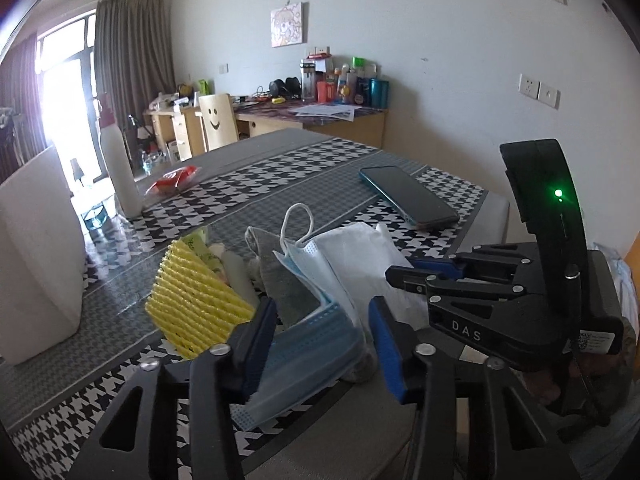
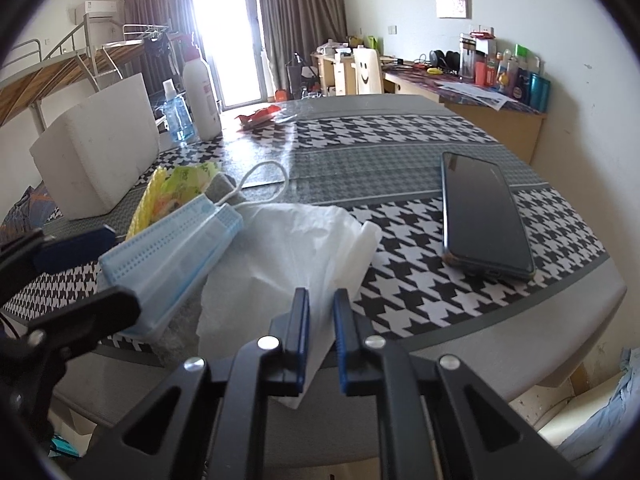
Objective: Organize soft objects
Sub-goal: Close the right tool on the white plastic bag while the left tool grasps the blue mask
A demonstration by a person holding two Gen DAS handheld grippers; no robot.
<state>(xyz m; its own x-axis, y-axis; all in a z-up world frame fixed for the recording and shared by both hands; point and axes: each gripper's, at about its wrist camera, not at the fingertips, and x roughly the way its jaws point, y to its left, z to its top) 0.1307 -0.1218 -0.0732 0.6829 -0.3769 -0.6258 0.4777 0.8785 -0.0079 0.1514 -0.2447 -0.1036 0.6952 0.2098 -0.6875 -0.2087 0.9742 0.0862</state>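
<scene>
A stack of blue face masks [image 1: 308, 352] lies at the near edge of the houndstooth table [image 2: 440, 280], ear loops pointing away. My left gripper [image 1: 322, 308] is shut on it, one blue pad on each side; the right wrist view shows that gripper [image 2: 120, 266] at the left around the masks' [image 2: 172, 252] end. A white tissue [image 2: 288, 248] spreads beside the masks. My right gripper [image 2: 322, 320] is shut on the tissue's near edge, and it [image 1: 404, 272] reaches in from the right in the left wrist view. A yellow foam net [image 1: 192, 304], a grey cloth [image 1: 280, 276] and a green wrapper [image 2: 188, 180] lie behind.
A dark phone [image 2: 484, 216] lies to the right on the table. A white foam block [image 2: 96, 148] stands at the left, with a white bottle [image 2: 202, 92], a small blue bottle [image 2: 178, 112] and a red packet [image 2: 260, 114] beyond. A desk and a chair stand behind the table.
</scene>
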